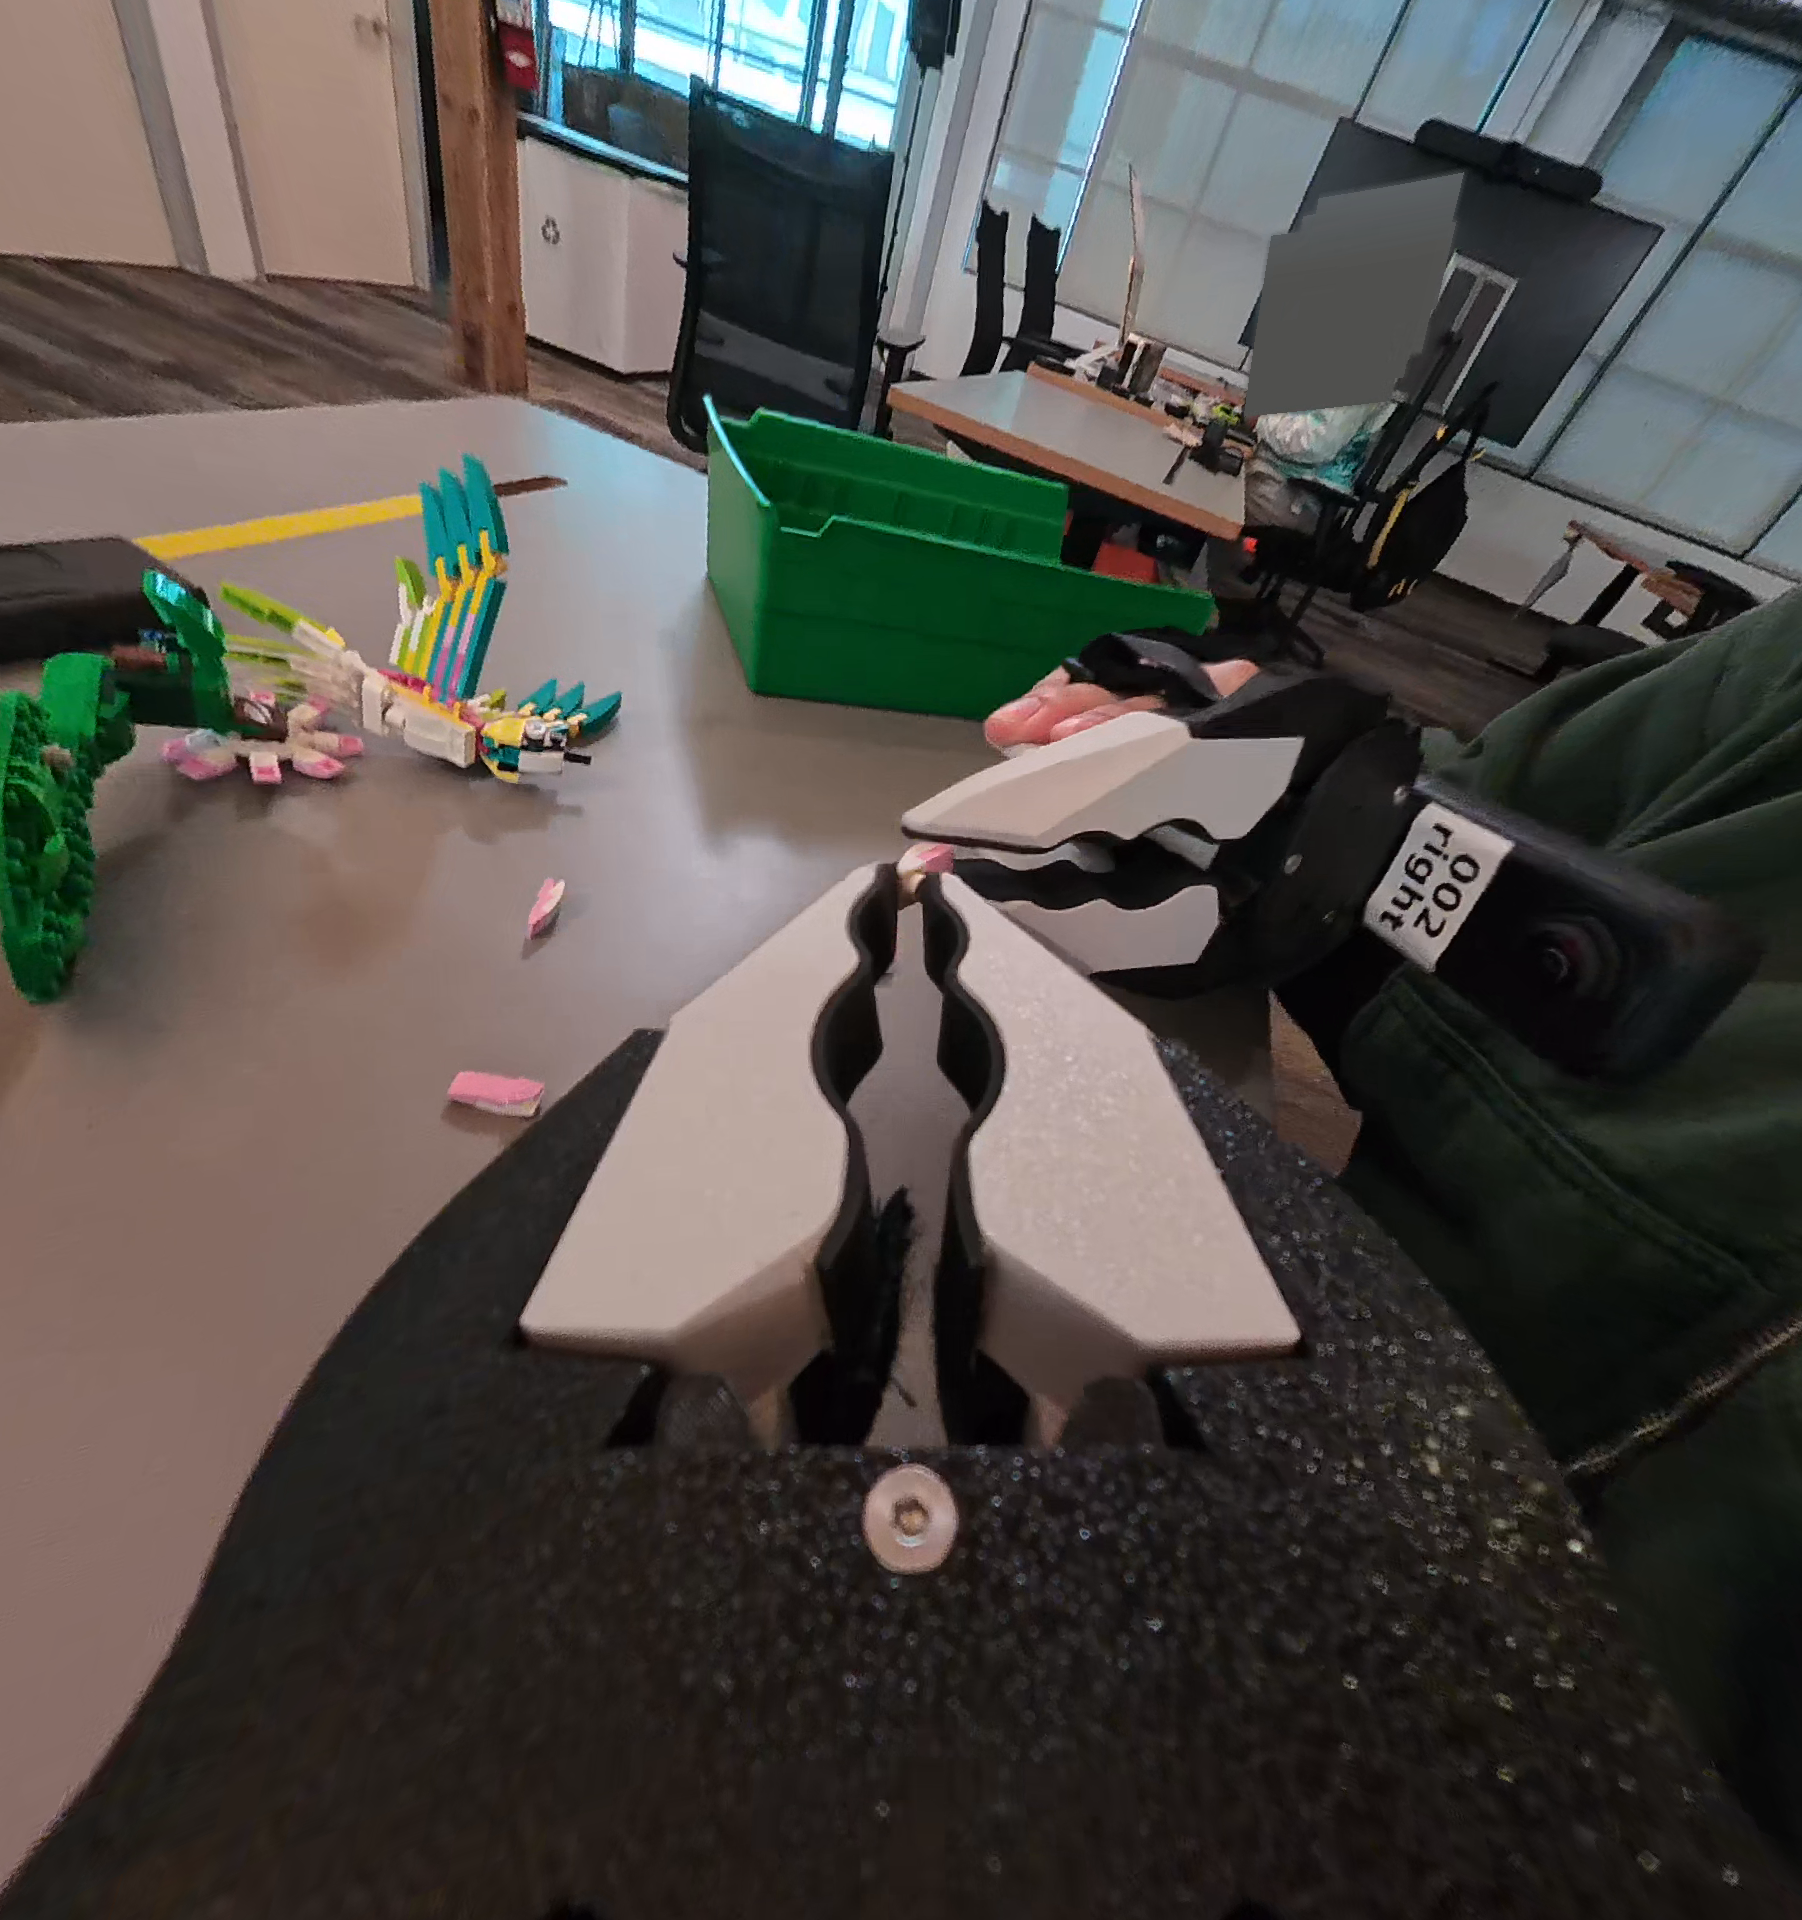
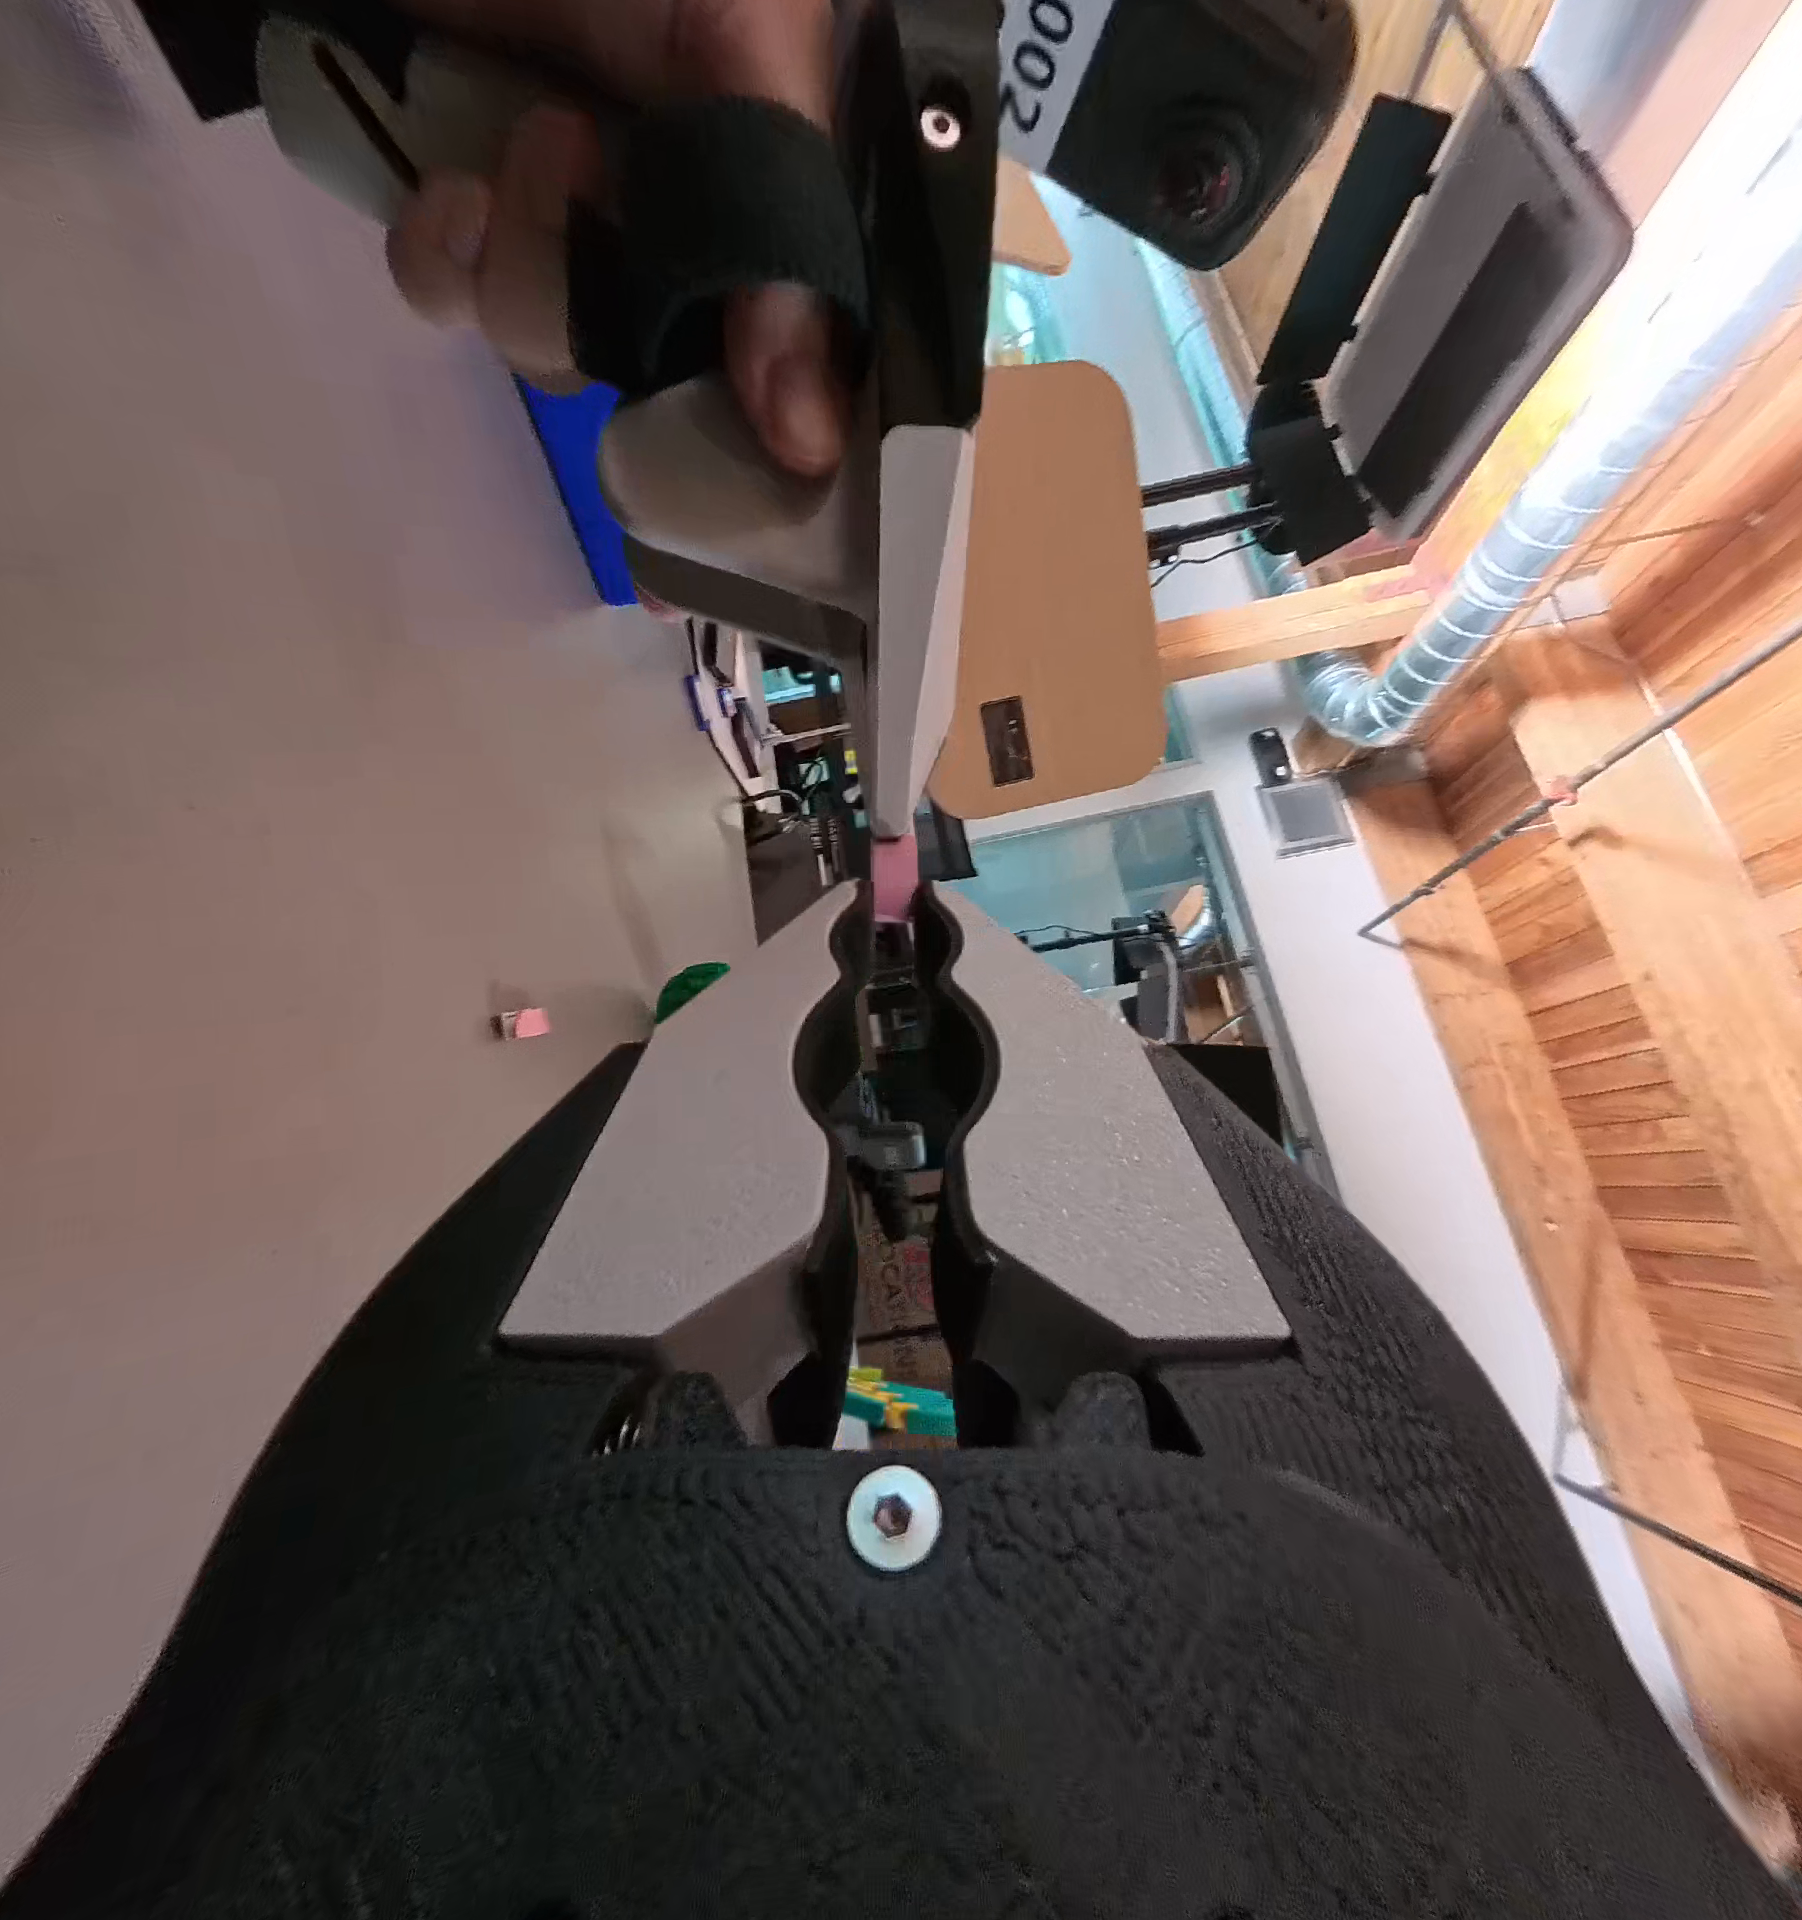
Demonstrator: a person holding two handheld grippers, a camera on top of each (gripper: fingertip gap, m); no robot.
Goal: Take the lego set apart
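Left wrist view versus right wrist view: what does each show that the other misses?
Only the left wrist view shows the lego bird model, the green baseplate propped on edge, the green bin and two loose pink pieces on the table. Only the right wrist view shows the ceiling duct and a blue object. Both show the small pink piece pinched between the left hand-held gripper and the right hand-held gripper.
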